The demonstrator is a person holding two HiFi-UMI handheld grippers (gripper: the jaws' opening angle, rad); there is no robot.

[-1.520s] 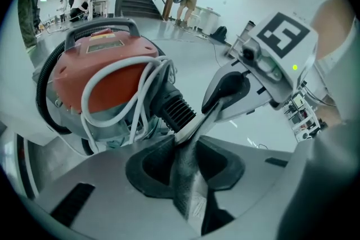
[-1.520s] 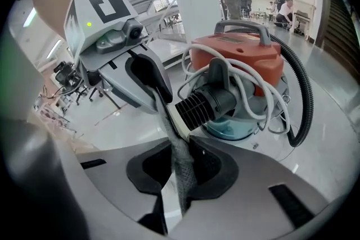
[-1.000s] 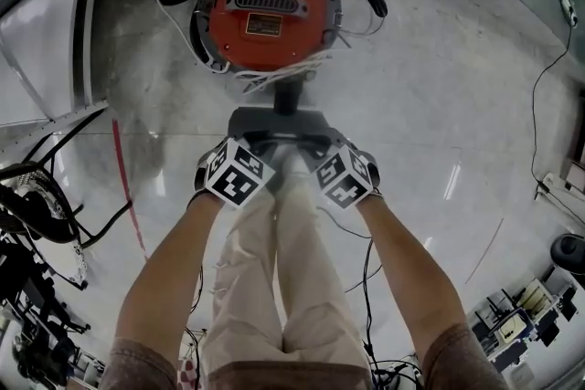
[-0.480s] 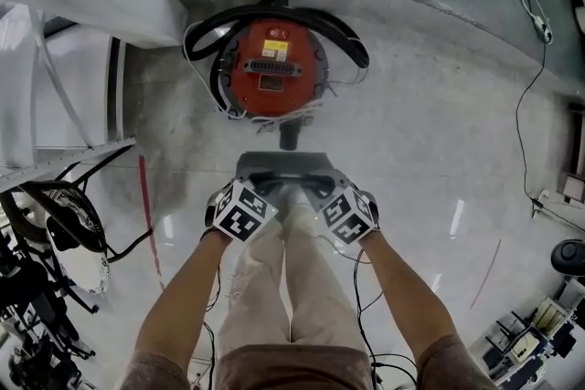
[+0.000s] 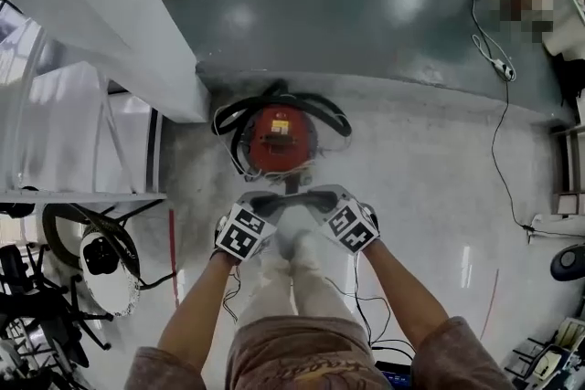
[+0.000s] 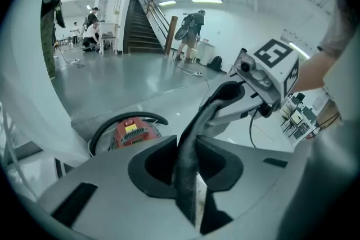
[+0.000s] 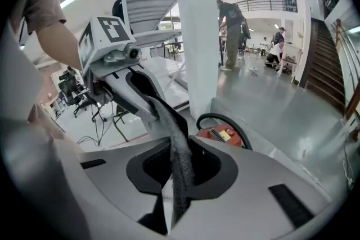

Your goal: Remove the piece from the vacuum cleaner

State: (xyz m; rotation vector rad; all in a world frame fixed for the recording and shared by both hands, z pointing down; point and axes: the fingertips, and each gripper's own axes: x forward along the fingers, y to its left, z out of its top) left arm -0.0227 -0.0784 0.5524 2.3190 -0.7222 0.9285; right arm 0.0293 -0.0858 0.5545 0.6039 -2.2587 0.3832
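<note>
A red round vacuum cleaner (image 5: 281, 140) with a black hose (image 5: 239, 110) looped round it stands on the floor. It also shows low in the left gripper view (image 6: 134, 132) and the right gripper view (image 7: 224, 134). High above it, both grippers face each other over a dark grey piece (image 6: 194, 132). My left gripper (image 6: 185, 171) is shut on one end. The right gripper (image 7: 180, 168) has its jaws opening slightly, with the other end of the piece (image 7: 169, 121) still pressed between its pads. In the head view the grippers (image 5: 267, 199) (image 5: 320, 196) sit side by side over the person's legs.
A white pillar (image 5: 91, 23) and metal shelving stand at the left. Black chairs and gear (image 5: 55, 288) crowd the lower left. A cable (image 5: 498, 105) runs along the floor at the right. Stairs (image 6: 138, 25) and people (image 6: 188, 31) are far behind.
The vacuum cleaner has shrunk in the head view as the view and both grippers rose away from it. The grippers stay together on the piece.
</note>
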